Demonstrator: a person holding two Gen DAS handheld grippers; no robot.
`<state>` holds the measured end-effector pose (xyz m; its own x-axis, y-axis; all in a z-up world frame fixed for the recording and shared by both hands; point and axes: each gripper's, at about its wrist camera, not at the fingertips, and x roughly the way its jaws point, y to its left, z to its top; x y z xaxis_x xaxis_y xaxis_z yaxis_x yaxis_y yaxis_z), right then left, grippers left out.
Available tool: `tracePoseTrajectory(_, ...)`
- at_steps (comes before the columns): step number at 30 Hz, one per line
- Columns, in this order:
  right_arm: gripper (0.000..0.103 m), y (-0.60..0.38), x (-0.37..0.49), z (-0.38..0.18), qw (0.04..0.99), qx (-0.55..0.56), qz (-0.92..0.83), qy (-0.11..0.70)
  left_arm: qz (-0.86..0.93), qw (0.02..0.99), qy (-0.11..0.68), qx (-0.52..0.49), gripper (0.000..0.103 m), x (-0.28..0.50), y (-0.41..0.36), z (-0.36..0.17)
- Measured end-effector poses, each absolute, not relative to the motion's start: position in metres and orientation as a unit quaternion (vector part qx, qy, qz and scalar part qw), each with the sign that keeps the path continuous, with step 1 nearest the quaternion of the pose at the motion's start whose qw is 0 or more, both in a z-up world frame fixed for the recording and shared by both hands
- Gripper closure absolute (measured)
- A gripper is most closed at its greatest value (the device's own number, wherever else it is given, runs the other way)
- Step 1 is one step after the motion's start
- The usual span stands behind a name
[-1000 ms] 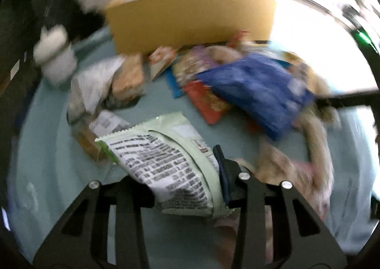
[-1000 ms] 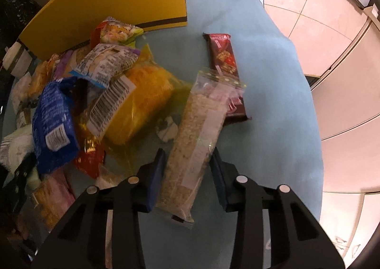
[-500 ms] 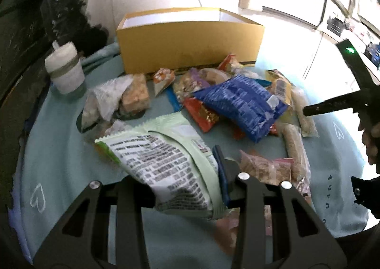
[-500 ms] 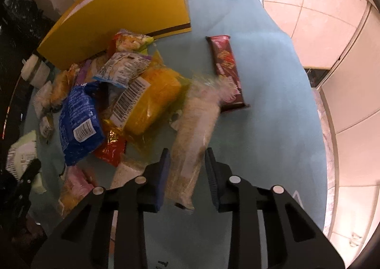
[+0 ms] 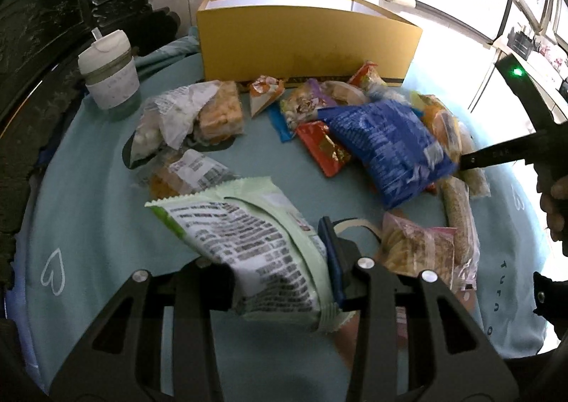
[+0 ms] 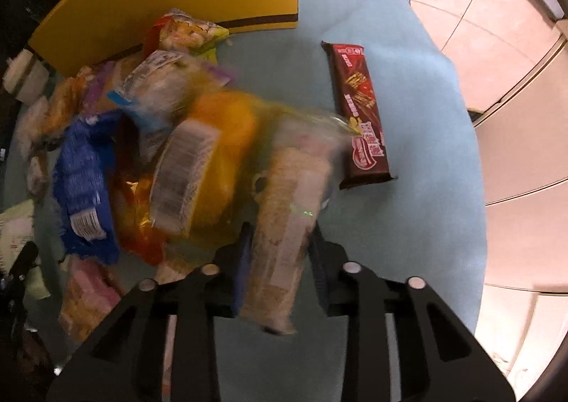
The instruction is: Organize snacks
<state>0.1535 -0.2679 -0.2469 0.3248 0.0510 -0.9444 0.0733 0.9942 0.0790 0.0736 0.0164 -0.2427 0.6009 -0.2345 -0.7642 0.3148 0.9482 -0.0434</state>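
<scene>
Far left on the blue cloth, a white lidded cup, apart from the snacks. Next, a clear bag of orange squares beside a crumpled wrapper, then a smaller labelled packet nearer the camera. In the foreground, left gripper clamped on a pale green packet, lifted clear of the cloth and tilted, printed back facing up. Behind the heap, the yellow box, open at the top and seemingly the place for sorted snacks. Further right, a blue bag lying over a red wrapper, with a pink-edged packet close by. In the right wrist view, right gripper closed narrowly around a long clear bag of beige grain-like filling; too blurred to judge whether quite off the cloth. Just beside its far end, a dark red biscuit box, flat and alone. Step in hand, by the look of it: both packets picked and ready for carrying. Next move likely a lift over the heap toward the box, high enough to clear its front wall, one hand at a time to avoid crossing.
</scene>
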Motion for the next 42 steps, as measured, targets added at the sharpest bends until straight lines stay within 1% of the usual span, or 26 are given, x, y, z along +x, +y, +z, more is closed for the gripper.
tracePoseTrajectory(10, 0.075, -0.282, 0.109, -0.201, 0.832, 0.083, 0.048, 0.547, -0.159, 0.901, 0.404, 0.013, 0.063, 0.074, 0.022, -0.226)
tracePoseTrajectory(21, 0.075, -0.281, 0.079, -0.195, 0.837, 0.105, 0.059, 0.534, -0.169, 0.908, 0.384, 0.015, 0.063, 0.068, 0.013, -0.195)
tracePoseTrajectory(27, 0.075, -0.276, 0.081, -0.17, 0.852, 0.112, 0.078, 0.506, -0.17, 0.916, 0.363, 0.008, 0.063, 0.068, 0.01, -0.17)
tracePoseTrajectory(33, 0.075, -0.268, 0.1, -0.129, 0.869, 0.116, 0.109, 0.469, -0.169, 0.927, 0.333, -0.006, 0.064, 0.082, 0.007, -0.135)
tracePoseTrajectory(35, 0.075, -0.267, 0.114, -0.107, 0.877, 0.118, 0.12, 0.449, -0.169, 0.932, 0.321, -0.013, 0.063, 0.09, 0.005, -0.122)
tracePoseTrajectory(42, 0.075, -0.27, 0.186, -0.03, 0.907, 0.114, 0.13, 0.383, -0.153, 0.95, 0.268, -0.042, 0.063, 0.162, -0.011, -0.056)
